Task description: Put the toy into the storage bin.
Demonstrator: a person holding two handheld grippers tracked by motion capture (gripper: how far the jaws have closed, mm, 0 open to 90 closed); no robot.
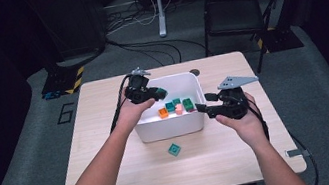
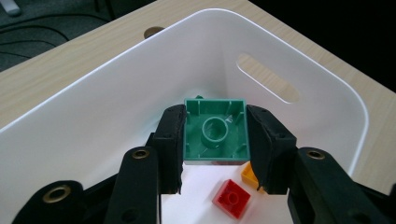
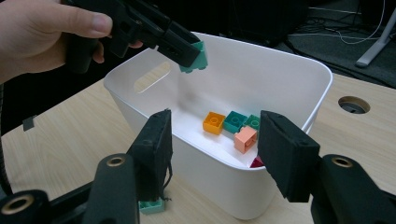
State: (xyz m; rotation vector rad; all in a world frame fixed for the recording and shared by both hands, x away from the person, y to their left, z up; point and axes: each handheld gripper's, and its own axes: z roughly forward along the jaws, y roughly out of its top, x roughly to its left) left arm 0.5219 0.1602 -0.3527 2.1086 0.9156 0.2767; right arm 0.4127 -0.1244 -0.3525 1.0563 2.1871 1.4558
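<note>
A white bin (image 1: pixel 171 127) stands mid-table. My left gripper (image 1: pixel 160 93) hangs over the bin's left part, shut on a green brick (image 2: pixel 215 133) whose hollow underside faces the camera. The right gripper view shows that brick (image 3: pixel 199 58) above the bin's (image 3: pixel 219 182) far rim. My right gripper (image 1: pixel 202 107) is open beside the bin's right wall, with nothing between its fingers (image 3: pixel 156 144). On the bin floor lie an orange brick (image 3: pixel 214 122), a teal one (image 3: pixel 235 121), a peach one (image 3: pixel 245 138) and a red one (image 2: pixel 232 198).
Another green brick (image 1: pixel 174 149) lies on the wooden table (image 1: pixel 104 107) in front of the bin. A round cable hole (image 1: pixel 194 73) sits behind the bin. A black folding chair (image 1: pixel 236 4) and cables are on the floor beyond the table.
</note>
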